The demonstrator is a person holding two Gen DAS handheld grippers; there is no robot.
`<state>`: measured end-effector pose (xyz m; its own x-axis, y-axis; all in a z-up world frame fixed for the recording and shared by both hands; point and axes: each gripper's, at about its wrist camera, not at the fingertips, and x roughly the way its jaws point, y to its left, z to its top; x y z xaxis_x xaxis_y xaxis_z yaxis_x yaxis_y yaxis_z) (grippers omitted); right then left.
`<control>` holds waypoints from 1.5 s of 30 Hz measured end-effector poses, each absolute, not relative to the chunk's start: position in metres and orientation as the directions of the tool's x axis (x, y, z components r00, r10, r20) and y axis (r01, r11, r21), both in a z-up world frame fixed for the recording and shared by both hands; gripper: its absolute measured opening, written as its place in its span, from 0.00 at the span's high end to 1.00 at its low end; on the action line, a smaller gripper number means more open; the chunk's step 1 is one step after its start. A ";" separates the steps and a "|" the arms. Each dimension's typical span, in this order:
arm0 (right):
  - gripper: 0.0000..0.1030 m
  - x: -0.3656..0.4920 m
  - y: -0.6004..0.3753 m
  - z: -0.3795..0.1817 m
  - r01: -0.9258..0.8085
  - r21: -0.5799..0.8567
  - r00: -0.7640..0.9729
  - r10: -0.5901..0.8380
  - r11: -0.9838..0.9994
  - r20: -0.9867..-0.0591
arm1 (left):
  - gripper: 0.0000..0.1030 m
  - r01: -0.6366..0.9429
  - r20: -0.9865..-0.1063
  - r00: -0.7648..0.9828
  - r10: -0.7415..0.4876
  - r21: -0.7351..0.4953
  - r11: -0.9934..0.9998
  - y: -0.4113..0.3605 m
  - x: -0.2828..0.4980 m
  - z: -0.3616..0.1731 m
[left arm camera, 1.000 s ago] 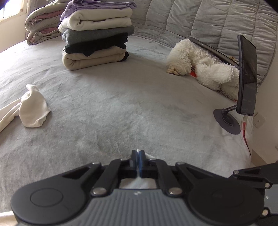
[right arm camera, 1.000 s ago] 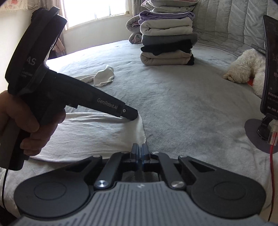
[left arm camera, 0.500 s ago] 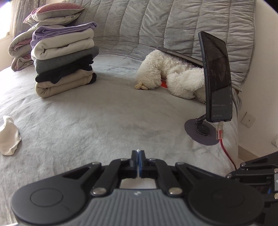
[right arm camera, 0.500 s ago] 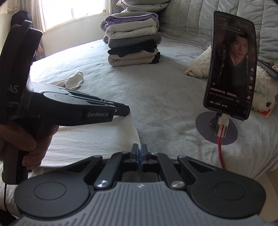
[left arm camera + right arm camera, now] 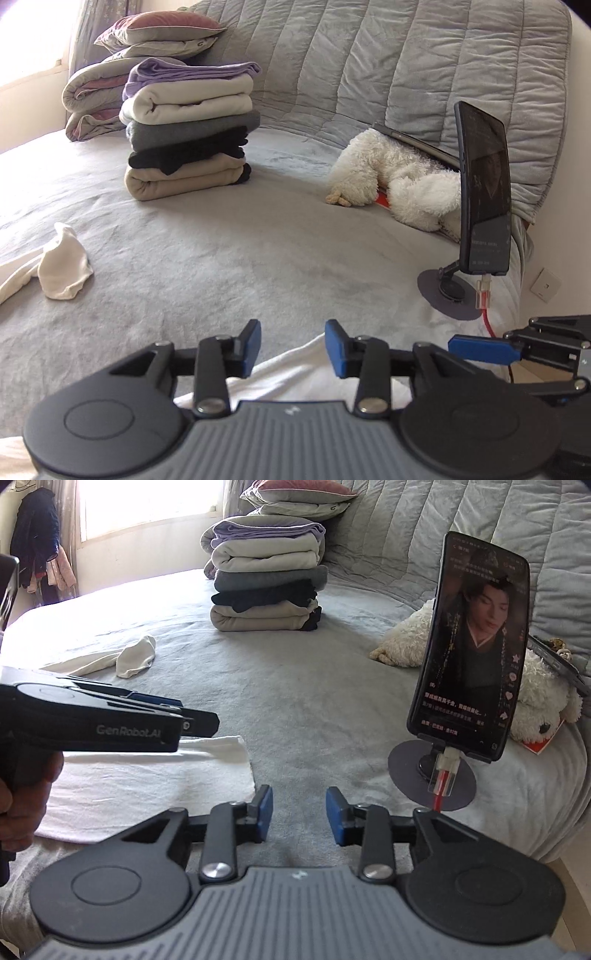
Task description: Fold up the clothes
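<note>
Both tongs, left (image 5: 293,341) and right (image 5: 299,814), are opening, empty, above the white garment's (image 5: 147,779) near edge.

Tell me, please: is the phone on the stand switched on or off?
On. In the right wrist view the phone stands upright on its round stand, and its screen shows a lit video picture with text.
</note>
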<state>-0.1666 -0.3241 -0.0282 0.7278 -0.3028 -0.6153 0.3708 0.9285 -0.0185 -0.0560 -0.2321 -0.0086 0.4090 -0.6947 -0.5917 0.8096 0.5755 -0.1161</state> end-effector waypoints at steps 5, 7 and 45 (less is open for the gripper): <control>0.59 -0.161 -0.311 -0.026 0.339 -0.006 0.762 -0.278 0.941 -0.585 | 0.43 0.768 -0.569 0.494 -0.657 -0.067 0.637 -0.193 -0.061 0.002; 0.58 -0.157 -0.305 -0.026 0.323 0.004 0.777 -0.263 0.946 -0.572 | 0.42 0.750 -0.576 0.516 -0.634 -0.055 0.659 -0.178 -0.061 0.003; 0.47 -0.083 -0.122 -0.039 -0.186 0.110 0.778 0.215 0.976 -0.590 | 0.18 -0.115 -0.660 0.749 0.060 -0.041 0.993 0.124 -0.049 -0.012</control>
